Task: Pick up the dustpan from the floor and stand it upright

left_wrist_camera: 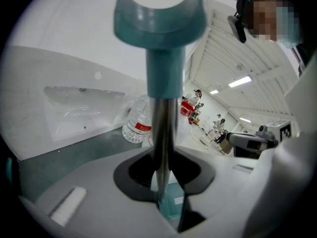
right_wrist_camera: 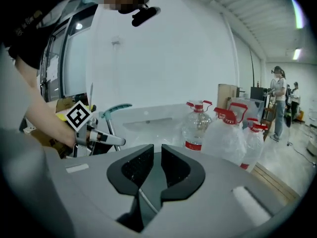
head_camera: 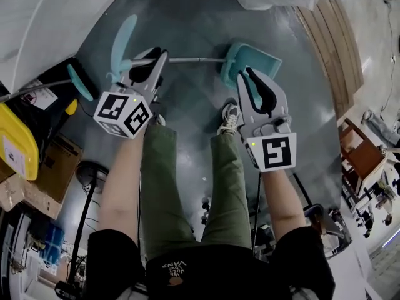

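Overhead, your left gripper (head_camera: pixel 155 60) was closed on the metal pole (head_camera: pixel 194 60) of the dustpan (head_camera: pixel 253 58), gripping it just below the teal grip (head_camera: pixel 122 37). Seen along the left gripper (left_wrist_camera: pixel 161 157), the jaws pressed on the pole (left_wrist_camera: pixel 161 118) from both sides. The grip (left_wrist_camera: pixel 158 19) rose above them, and a patch of the teal pan showed below. The pan lay over the dark floor (head_camera: pixel 187 14), ahead of your shoe (head_camera: pixel 230 117) and towards the edge lined by wooden boards (head_camera: pixel 331 49). Whether it touched the floor could not be told. Your right gripper (head_camera: pixel 249 75) hung just beside the pan, apart from the pole. Seen along the right gripper (right_wrist_camera: pixel 154 155), the jaws stood nearly together with a narrow gap between the pads, and they held nothing. Water bottles (right_wrist_camera: pixel 198 125) stood beyond them. A yellow bin (head_camera: pixel 15 142) stood at the left edge of the floor.
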The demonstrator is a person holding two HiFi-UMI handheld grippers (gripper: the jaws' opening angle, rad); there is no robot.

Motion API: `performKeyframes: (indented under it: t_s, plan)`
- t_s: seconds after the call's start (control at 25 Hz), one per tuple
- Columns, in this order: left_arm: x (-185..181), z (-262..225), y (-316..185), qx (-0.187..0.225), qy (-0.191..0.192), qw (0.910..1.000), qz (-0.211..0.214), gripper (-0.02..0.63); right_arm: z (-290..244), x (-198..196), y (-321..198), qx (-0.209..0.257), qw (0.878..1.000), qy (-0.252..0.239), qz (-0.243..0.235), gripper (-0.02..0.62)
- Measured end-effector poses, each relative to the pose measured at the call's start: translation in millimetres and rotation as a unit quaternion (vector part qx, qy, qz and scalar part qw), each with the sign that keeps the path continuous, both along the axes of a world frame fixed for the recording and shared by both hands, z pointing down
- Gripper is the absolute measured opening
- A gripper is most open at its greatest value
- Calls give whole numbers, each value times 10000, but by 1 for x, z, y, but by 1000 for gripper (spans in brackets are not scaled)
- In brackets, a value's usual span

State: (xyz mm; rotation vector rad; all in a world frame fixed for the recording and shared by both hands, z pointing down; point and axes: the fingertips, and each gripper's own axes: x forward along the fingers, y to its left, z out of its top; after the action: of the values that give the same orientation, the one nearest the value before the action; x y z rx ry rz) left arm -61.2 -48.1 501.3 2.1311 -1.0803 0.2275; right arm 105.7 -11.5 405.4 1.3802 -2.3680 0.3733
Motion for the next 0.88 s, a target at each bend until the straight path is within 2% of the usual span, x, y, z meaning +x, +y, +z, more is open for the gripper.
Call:
performKeyframes:
  t_s: [0.24, 0.36, 0.56, 0.88]
  plan:
    - [-9, -25, 0, 157, -199, 9996, -79, 130, -59, 6, 3, 247, 9989, -313, 240, 4]
    - [-25, -38, 0, 261, -308, 9991, -122, 130, -81, 3, 5, 299, 9973, -531, 416, 2]
    - [-66, -57, -6, 395, -523, 9975, -259, 132, -102, -12, 2, 344, 9951, -757, 542, 2]
    - [-147, -76, -16, 652, -996, 9919, -435, 132, -113, -68, -7, 289, 9952, -898, 271, 2]
